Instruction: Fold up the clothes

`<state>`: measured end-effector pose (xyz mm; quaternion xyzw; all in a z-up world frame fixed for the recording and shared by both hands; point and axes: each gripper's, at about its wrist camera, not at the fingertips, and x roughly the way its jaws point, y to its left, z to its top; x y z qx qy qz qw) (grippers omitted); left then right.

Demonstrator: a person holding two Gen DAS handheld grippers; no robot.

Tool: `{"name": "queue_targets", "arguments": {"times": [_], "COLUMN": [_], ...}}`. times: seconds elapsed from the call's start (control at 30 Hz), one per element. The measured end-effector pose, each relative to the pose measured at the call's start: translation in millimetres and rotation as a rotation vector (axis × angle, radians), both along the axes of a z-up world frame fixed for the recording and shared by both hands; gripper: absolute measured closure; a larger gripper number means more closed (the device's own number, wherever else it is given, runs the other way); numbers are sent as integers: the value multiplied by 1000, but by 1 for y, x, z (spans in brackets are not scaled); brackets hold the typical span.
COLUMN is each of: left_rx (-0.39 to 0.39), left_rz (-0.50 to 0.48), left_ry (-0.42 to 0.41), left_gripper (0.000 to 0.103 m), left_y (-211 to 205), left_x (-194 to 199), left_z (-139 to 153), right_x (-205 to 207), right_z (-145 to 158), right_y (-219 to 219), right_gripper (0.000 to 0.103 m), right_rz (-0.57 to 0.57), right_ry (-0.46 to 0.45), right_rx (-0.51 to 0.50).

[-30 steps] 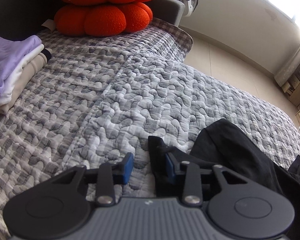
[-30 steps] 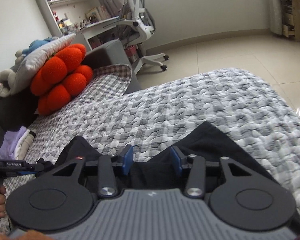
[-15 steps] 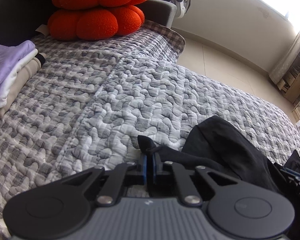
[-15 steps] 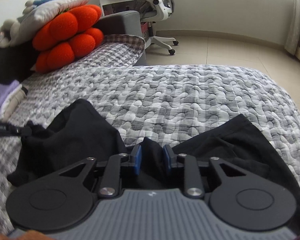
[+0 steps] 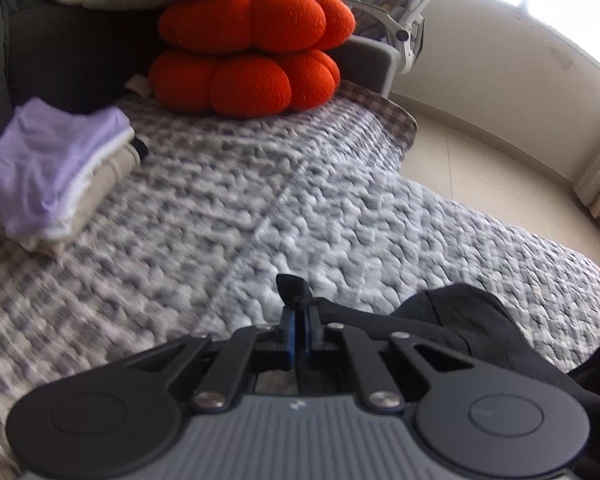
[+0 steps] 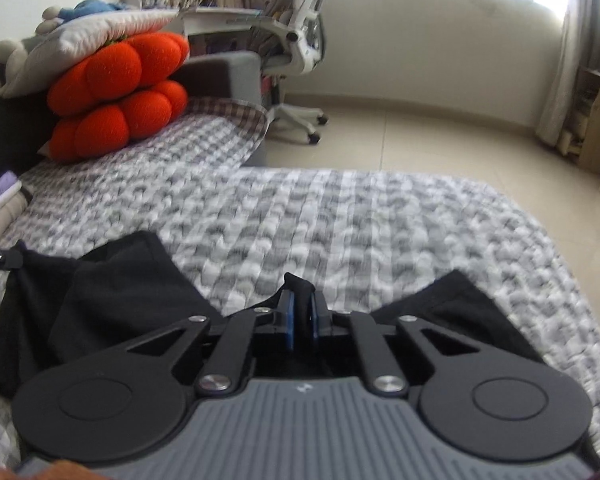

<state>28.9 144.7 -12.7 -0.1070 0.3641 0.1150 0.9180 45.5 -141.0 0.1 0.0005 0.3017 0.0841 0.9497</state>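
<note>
With my left gripper [image 5: 298,330] and right gripper [image 6: 301,320] each clamped on an edge of the limp black cloth garment [image 6: 112,280] lying on the grey quilted bedcover [image 6: 360,220], I judge a fold under way, calling for both edges carried together evenly.

left cam: low over my quilt [image 5: 340,216], facing orange cushions [image 5: 252,48] | right cam: same, toward desk chair [image 6: 300,40] | both share cushions, quilt

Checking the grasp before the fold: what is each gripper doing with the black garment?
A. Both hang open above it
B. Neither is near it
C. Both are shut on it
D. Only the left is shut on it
C: the left gripper and the right gripper each pinch a fold of the black garment between closed jaws.
</note>
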Motion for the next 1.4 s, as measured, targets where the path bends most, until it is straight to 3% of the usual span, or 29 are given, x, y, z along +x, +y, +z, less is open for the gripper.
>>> {"name": "queue_targets", "arguments": {"times": [0.13,0.37,0.5,0.77,0.87,1.1,1.4], "left_rx": [23,183,219,334,408,451,454], "left_rz": [41,73,83,88,94,103,110], "left_ry": [-26,-99,-132,-201,-192,-125,-31], "left_gripper": [99,99,99,99,99,99,94], "left_y": [12,20,30,27,23,17,15], "left_x": [17,49,69,125,153,201,213], "left_z": [10,30,39,43,34,-3,-42], "right_x": [5,25,47,94,116,159,178], "right_z": [13,30,32,24,16,-13,-24], "right_y": [0,-5,-9,15,18,18,13], "right_gripper": [94,94,94,94,94,94,91], "right_rz": [-54,-134,-153,-134,-121,-108,-89], "right_ry": [-66,-156,-185,-266,-258,-201,-63], "right_rx": [-9,0,21,-74,-90,-117,-90]}}
